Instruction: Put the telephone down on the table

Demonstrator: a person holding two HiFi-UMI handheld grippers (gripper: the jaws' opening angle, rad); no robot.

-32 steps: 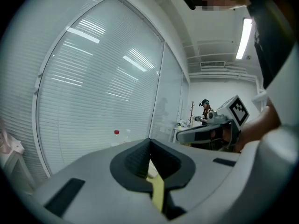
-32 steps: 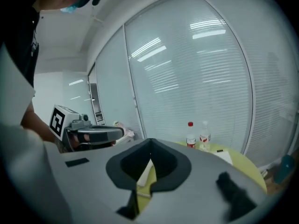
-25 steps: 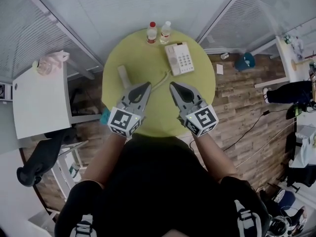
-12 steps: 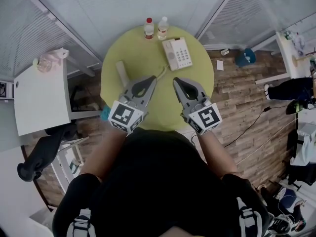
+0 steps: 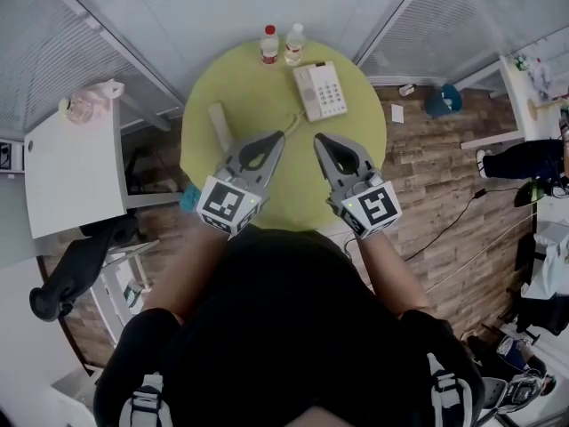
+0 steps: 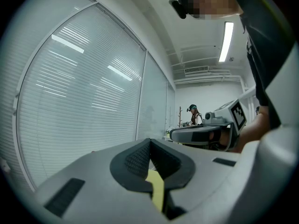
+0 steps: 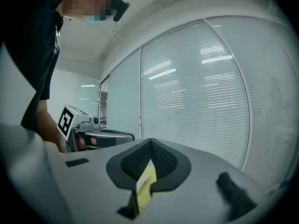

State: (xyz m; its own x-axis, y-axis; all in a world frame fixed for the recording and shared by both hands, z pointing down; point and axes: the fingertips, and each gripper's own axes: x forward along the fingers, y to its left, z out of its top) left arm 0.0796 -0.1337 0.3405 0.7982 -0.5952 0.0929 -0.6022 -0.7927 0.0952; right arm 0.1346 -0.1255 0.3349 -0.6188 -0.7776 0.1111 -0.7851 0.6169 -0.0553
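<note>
The telephone (image 5: 321, 91) is sitting toward the far side of the round yellow-green bench (image 5: 244, 87), its handset (image 5: 220, 126) lying apart at the left. Nearer the person, the left tool (image 5: 278, 136) and right tool (image 5: 318, 138) are hovering side by side, both closed and empty.

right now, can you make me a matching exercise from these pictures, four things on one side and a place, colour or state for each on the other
1 table
2 bottles
3 telephone
4 right gripper

a shut, empty
b round, yellow-green
c side by side at the far edge
d keypad up, lying flat

Pairs: 1-b, 2-c, 3-d, 4-a
</note>
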